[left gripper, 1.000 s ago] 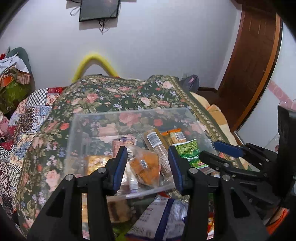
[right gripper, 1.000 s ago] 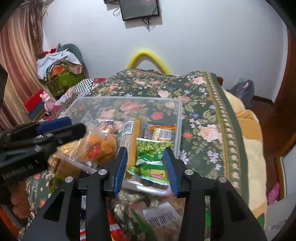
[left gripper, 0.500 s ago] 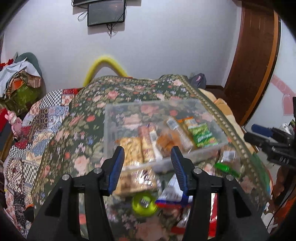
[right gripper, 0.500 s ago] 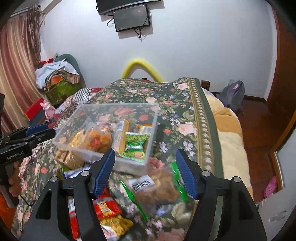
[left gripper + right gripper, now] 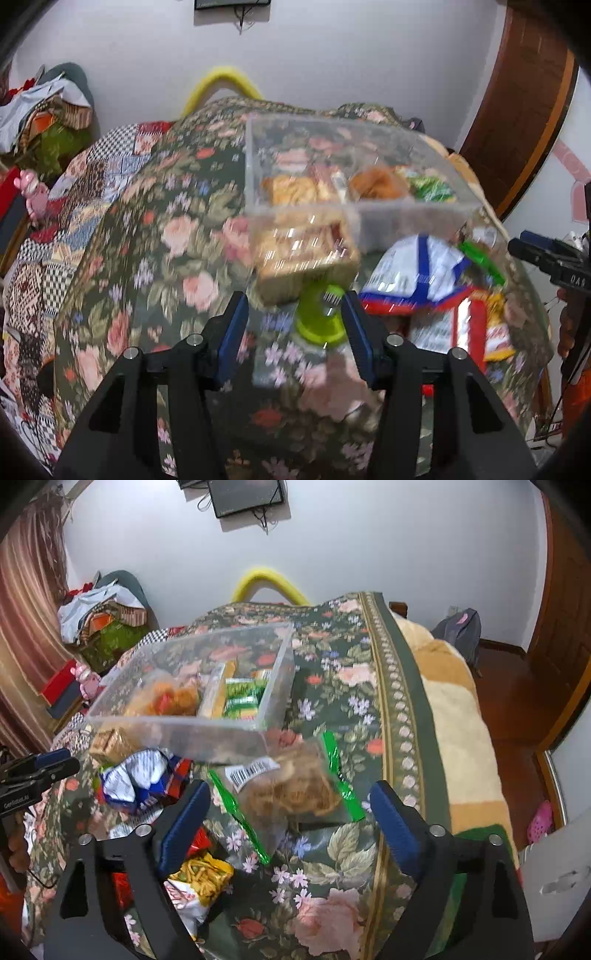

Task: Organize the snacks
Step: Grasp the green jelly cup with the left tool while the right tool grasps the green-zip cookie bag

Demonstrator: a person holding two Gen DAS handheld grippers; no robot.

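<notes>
Snacks in the clear bin lay mid-frame. Only the right wrist view showed the green-edged cracker bag between the empty, opening right gripper. The left gripper, released, framed a green roll.

Clear glossy plastic bin; floral cloth bedspread; crinkly shiny snack bags.

Def a bedroom in someone's home. Big bed w/ a dark floral bedspread and a tan blanket underneath, patchwork quilt off to one side. Small TV on the white wall w/ cords dangling, pile of clothes in the corner, striped curtain, brown wooden door, backpack on the floor. Snacks in a clear plastic bin on the bed, so lived-in, not a lab or shop.
</notes>
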